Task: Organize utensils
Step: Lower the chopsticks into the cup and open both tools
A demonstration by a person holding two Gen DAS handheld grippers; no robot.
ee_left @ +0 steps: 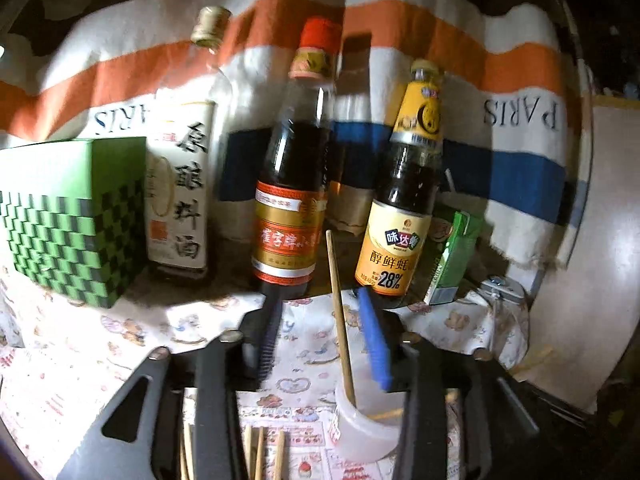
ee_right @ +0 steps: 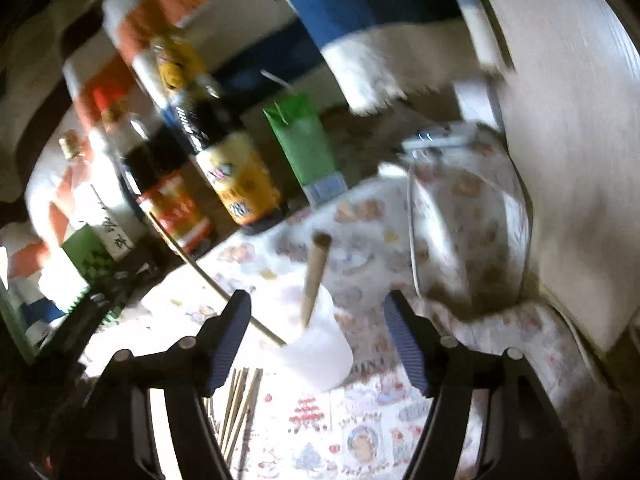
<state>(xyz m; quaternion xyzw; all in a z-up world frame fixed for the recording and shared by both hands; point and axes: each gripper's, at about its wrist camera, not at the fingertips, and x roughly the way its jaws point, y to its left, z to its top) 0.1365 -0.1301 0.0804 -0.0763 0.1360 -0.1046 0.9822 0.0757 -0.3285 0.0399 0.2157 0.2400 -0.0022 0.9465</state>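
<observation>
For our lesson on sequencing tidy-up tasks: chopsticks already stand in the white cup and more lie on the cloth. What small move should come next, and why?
Probably lower the open left hand-held gripper toward the loose chopsticks lying on the cloth just below it. The white cup already holds chopsticks, neither hand-held gripper grips anything, and the right hand-held gripper is open around the cup.

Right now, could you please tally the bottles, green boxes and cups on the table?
Bottles: 3 plainly seen
Green boxes: 2
Cup: 1
Total: 6
</observation>
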